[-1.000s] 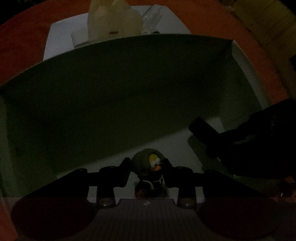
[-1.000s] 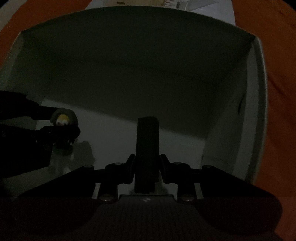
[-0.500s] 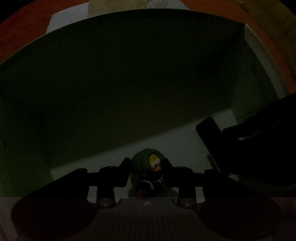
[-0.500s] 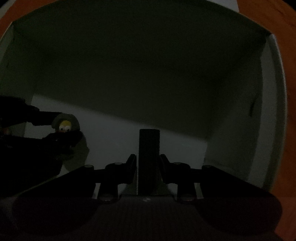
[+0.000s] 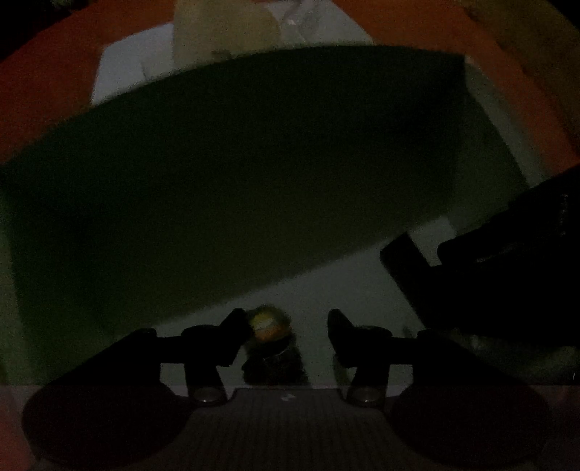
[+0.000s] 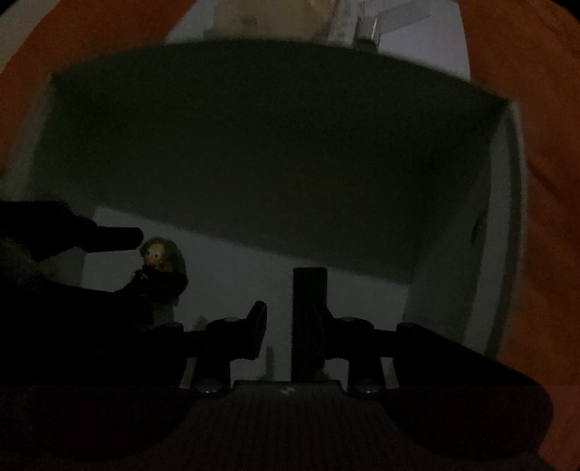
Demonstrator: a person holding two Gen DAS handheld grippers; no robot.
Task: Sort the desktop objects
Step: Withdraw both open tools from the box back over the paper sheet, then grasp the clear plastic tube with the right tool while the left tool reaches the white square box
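Note:
Both grippers reach down into a white box [image 5: 253, 181]. A small hooded penguin figurine [image 5: 268, 326] is between the fingers of my left gripper [image 5: 286, 322], whose jaws are opening. The figurine leans by the left finger, and a gap shows on its right. In the right wrist view the same figurine [image 6: 163, 253] is at the left. My right gripper [image 6: 290, 320] is over a dark upright block [image 6: 310, 308]. The block is against the right finger, with bare box floor showing between it and the left finger. That block [image 5: 402, 253] also shows in the left wrist view.
The box's shadowed far wall [image 6: 272, 163] and right wall [image 6: 507, 217] enclose both grippers. Outside lies an orange tabletop [image 5: 47, 90]. A white sheet [image 5: 119, 61] behind the box carries a cream-coloured object [image 5: 224, 32]. The scene is very dark.
The left jaws have spread away from the figurine, which now blurs and leans left. The right gripper's left finger has come off the block. Both views have risen, showing more beyond the box.

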